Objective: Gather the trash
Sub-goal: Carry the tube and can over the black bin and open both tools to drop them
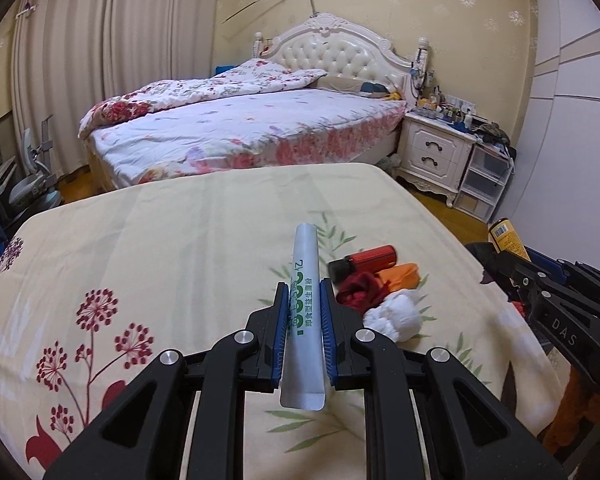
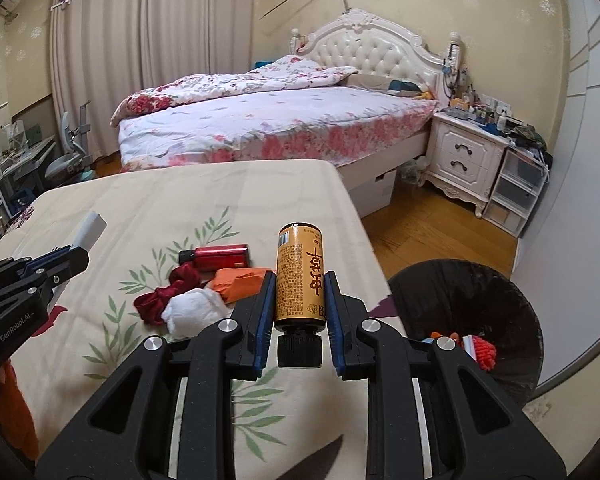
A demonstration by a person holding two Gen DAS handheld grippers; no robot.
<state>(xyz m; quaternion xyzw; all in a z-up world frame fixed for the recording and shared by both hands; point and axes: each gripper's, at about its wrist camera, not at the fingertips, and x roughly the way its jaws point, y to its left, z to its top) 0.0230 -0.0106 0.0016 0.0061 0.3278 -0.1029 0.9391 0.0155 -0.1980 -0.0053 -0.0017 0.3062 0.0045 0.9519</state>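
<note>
My left gripper [image 1: 305, 286] is shut on a silver stick sachet [image 1: 305, 312] with green print, held above the cloth-covered table [image 1: 160, 232]. My right gripper [image 2: 300, 276] is shut on a small orange bottle [image 2: 300, 276] with a black cap, cap end toward the camera. The left gripper [image 2: 78, 258] and its sachet [image 2: 90, 230] show at the left of the right wrist view. In the left wrist view the right gripper [image 1: 496, 258] appears at the right edge with the bottle [image 1: 508, 238]. A bin with a black liner [image 2: 460, 292] stands on the floor right of the table, with trash inside.
On the table lie a red box with black cap [image 1: 366, 260], an orange packet [image 1: 400, 276], a dark red cloth [image 1: 358, 290] and a white wad [image 1: 396, 316]. Beyond are a bed [image 1: 240, 128], a nightstand [image 1: 436, 152] and plastic drawers [image 1: 484, 184].
</note>
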